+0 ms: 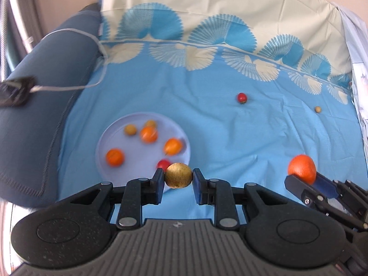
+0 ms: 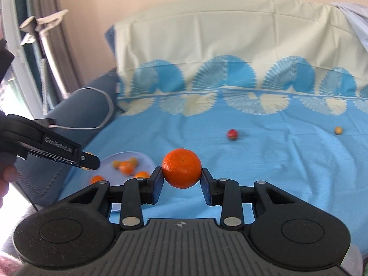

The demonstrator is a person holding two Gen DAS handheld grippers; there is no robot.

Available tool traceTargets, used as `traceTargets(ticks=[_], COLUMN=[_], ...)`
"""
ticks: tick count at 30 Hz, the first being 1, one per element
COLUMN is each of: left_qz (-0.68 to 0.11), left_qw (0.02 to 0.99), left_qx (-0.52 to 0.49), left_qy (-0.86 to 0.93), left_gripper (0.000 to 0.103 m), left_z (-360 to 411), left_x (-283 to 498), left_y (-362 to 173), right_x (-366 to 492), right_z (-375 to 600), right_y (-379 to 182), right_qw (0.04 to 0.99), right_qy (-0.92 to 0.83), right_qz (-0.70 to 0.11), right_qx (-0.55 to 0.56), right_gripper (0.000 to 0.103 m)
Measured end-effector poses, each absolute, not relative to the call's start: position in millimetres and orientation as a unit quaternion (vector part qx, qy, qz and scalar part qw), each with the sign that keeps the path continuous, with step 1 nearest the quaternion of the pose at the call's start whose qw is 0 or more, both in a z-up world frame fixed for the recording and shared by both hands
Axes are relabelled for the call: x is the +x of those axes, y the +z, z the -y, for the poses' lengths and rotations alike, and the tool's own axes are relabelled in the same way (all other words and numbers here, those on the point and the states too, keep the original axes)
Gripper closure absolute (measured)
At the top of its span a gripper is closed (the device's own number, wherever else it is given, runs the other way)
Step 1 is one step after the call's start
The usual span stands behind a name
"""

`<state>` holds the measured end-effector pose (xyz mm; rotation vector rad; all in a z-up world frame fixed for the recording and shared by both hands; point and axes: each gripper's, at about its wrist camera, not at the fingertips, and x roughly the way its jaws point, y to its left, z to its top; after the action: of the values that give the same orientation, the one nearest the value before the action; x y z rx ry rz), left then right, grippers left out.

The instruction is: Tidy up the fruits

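Pinching a brown fruit [image 1: 178, 175], the left gripper [image 1: 178, 179] hung over the plate's [image 1: 108, 142] near edge. The right gripper [image 2: 181, 179] clamped an orange [image 2: 181, 168] above the sheet [image 2: 276, 161].

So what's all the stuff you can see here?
plate: one, pale lilac, on the sheet, left
fruits on plate: about six, mostly orange, one red
brown fruit: one, held by left gripper
orange: one, held by right gripper
red fruit: one, loose on the sheet, far side
tan fruit: one, small, far right
sheet: one, blue with cream fans
cushion: one, dark blue, left
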<state>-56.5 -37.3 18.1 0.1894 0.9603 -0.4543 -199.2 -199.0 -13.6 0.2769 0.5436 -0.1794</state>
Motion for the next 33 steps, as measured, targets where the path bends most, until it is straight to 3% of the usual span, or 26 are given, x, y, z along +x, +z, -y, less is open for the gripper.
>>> traceTargets(ticks=[11, 33], left_qz=[-0.453, -0.446], left_qw=[0.868, 0.875], left_qx=[0.059, 0.027], left_qy=[-0.194, -0.187], left_gripper=[0.074, 0.074], left_z=[-36.7, -59.7], left_x=[-103.0, -98.8], left_y=[20.1, 22.9], right_x=[-231.6, -229.5], right_z=[122.1, 106.7], right_y=[14.8, 20.5], right_qw=[0.964, 0.965], right_qy=[-0.037, -0.044], right_qz=[-0.25, -0.253], right_qx=[0.079, 0.054], right_gripper=[0.066, 0.066])
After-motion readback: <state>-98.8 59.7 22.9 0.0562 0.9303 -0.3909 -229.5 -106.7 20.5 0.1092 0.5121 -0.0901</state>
